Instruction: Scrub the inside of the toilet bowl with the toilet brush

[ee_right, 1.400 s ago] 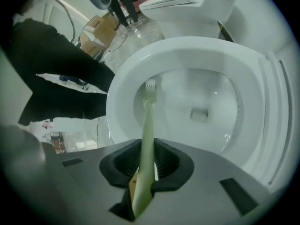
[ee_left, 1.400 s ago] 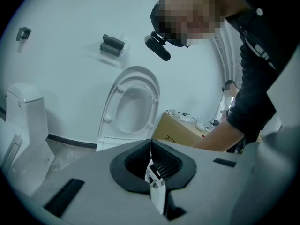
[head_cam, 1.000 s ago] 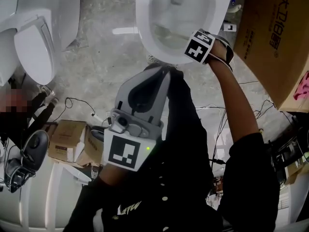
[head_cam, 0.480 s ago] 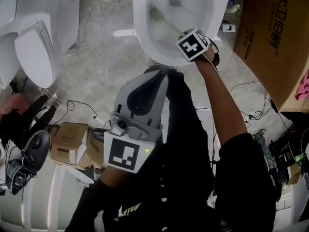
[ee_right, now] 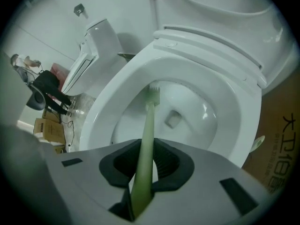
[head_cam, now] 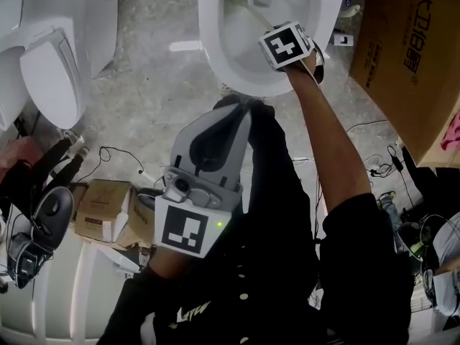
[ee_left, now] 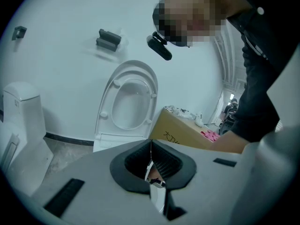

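Leftward, the grey left gripper (ee_left: 151, 165) is held with its jaws pressed together, empty. Rightward, the pale green plastic toilet brush (ee_right: 148, 121) is pinched by its handle in the right gripper (ee_right: 142, 182), with its bristle head inside the white ceramic toilet bowl (ee_right: 234, 102), by the inner wall.

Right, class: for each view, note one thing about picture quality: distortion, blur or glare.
Head view: evenly lit, the toilet bowl bright, nearly washed out. Left gripper view: fisheye bending, dark corners, a mosaic patch at the top. Right gripper view: the same fisheye vignette; the toilet brush handle near the lens is soft, and small highlights glint inside the bowl.
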{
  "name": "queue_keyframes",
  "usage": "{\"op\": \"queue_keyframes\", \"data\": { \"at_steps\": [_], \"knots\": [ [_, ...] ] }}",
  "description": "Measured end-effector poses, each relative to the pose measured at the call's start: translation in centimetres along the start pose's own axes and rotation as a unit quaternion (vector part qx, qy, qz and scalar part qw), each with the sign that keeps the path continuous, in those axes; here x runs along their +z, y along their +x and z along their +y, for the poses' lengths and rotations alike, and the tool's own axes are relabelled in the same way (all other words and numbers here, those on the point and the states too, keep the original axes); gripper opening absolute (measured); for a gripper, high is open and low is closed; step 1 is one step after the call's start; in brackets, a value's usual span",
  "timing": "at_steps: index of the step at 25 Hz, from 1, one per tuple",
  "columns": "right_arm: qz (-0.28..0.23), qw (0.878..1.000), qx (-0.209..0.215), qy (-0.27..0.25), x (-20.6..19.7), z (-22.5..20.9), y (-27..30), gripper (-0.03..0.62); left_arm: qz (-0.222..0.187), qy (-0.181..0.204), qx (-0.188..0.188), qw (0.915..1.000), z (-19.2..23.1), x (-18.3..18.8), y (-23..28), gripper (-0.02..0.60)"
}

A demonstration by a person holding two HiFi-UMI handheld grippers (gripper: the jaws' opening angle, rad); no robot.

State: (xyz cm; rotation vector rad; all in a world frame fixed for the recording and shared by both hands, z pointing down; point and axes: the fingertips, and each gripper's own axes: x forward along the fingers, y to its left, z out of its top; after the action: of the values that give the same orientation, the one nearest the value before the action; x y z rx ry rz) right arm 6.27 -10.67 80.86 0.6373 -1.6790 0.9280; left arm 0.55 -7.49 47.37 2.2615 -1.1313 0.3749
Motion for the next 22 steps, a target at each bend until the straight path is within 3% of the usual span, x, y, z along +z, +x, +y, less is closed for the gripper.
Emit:
{"op": "queue_keyframes", "data": {
  "at_steps": [3, 7, 10, 15, 22],
  "knots": [
    [0.023, 0.999, -0.022, 0.025, -1.3, -1.8, -0.5, 0.083, 0.000, -0.001, 0.002, 1.0000, 0.1, -0.1, 0.0, 0.029],
    [-0.014, 0.999, -0.025, 0.029, 0.2, -2.8, -0.6, 0.083, 0.002, -0.001, -0.001, 1.0000, 0.2, -0.2, -0.1, 0.029],
    [0.024, 0.999, -0.041, 0.025, -1.0, -3.2, -0.9, 0.083, 0.003, -0.001, -0.003, 1.0000, 0.2, -0.3, -0.1, 0.029],
    [-0.004, 0.998, -0.045, -0.041, 0.1, -3.1, -0.9, 0.083, 0.003, -0.001, -0.007, 1.0000, 0.1, -0.2, -0.1, 0.029],
    [0.085, 0.985, -0.068, -0.135, -4.8, -3.3, -1.7, 0.083, -0.003, -0.007, -0.012, 0.9999, 0.0, 0.2, -0.1, 0.029]
  ]
}}
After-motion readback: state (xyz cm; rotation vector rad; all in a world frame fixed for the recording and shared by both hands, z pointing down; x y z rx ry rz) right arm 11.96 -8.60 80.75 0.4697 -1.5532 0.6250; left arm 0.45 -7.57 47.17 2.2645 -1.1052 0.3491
